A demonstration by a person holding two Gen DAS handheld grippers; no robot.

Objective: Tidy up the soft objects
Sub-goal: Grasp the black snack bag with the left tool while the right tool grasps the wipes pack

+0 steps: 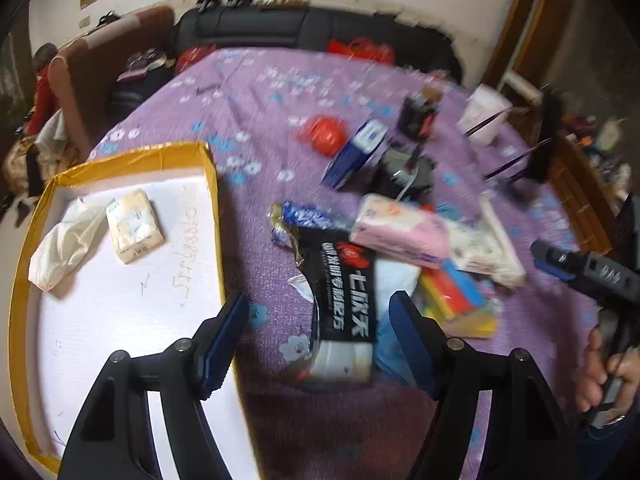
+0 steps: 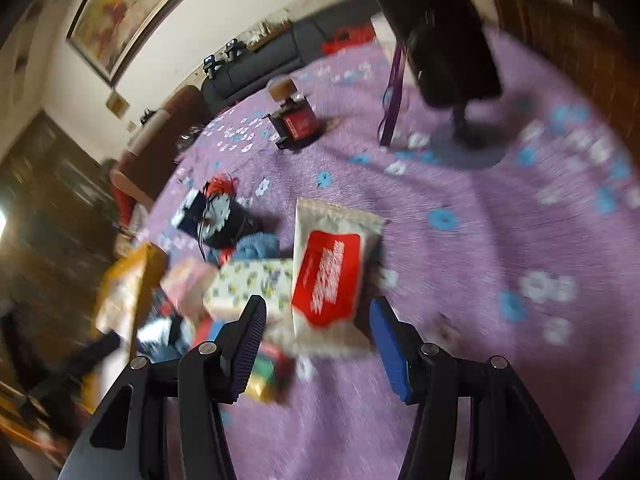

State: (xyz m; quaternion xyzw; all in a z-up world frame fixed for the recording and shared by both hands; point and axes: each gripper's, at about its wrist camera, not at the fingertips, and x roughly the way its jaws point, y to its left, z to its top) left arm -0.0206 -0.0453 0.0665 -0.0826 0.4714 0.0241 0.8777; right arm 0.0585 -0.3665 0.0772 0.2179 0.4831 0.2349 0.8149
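Jaws of both grippers released, empty; black packet (image 1: 347, 304), red-labelled pack (image 2: 330, 276) below.

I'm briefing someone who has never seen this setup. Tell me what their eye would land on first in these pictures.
First, the heap of packets in the middle of the purple flowered cloth, with a black packet lying between the open left gripper. In the right wrist view, a red-and-white packet lies ahead of the open right gripper. To the left sits a yellow-rimmed box holding a tissue pack and a crumpled white bag.
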